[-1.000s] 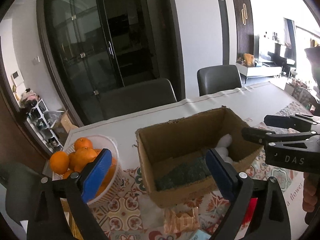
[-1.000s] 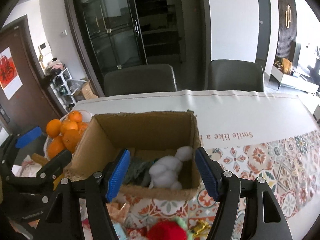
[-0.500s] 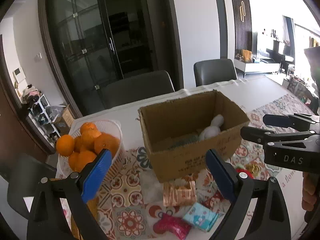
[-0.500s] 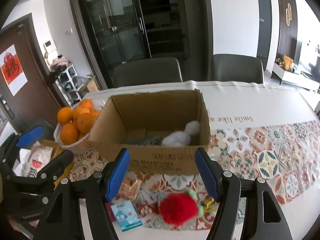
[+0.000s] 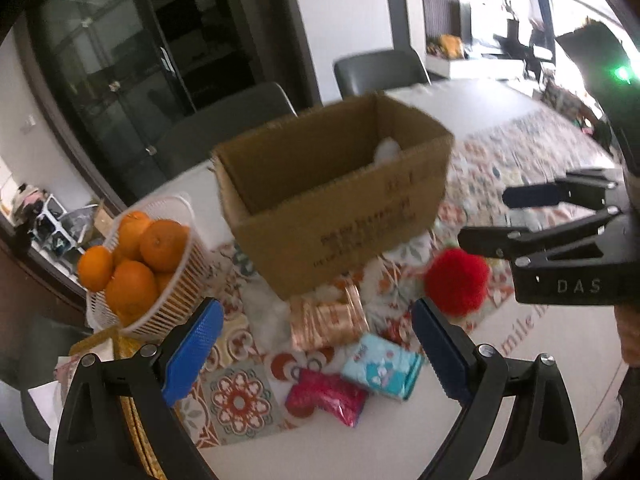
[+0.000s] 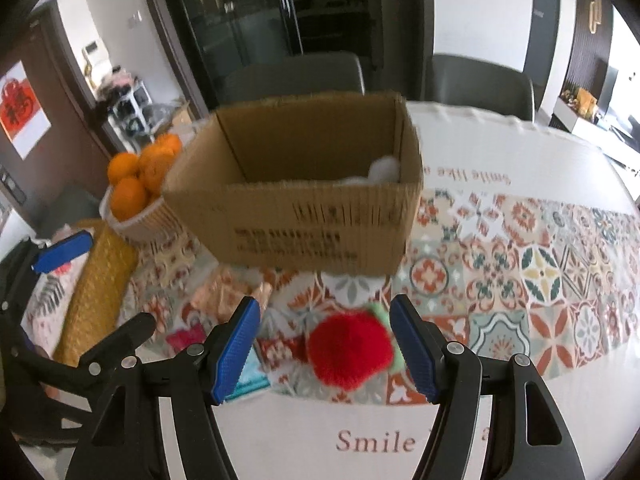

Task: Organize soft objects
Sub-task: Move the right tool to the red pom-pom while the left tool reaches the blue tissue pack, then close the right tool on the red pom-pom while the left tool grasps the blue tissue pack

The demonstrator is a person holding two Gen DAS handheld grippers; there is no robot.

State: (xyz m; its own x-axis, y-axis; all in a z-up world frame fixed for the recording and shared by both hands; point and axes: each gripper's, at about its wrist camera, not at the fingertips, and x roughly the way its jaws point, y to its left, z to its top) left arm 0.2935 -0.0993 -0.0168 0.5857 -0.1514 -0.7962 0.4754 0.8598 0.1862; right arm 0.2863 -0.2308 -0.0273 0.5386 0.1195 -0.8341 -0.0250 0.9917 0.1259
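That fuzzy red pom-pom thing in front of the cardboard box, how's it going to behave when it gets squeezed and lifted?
The red pom-pom looks fluffy all over, so it will probably squash between the pads and feel light for its size. Its round shape suggests it could roll if nudged on the patterned cloth. The right hand-held gripper stands open around it, so a centred squeeze should likely hold.

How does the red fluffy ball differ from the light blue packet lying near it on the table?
The red fluffy ball is round and furry; the light blue packet is flat, rectangular and smooth. The ball is plain red with a green bit at one side; the packet bears a printed pattern. The ball lies nearer the cardboard box than the packet does. Both rest on the patterned tablecloth, outside the box.
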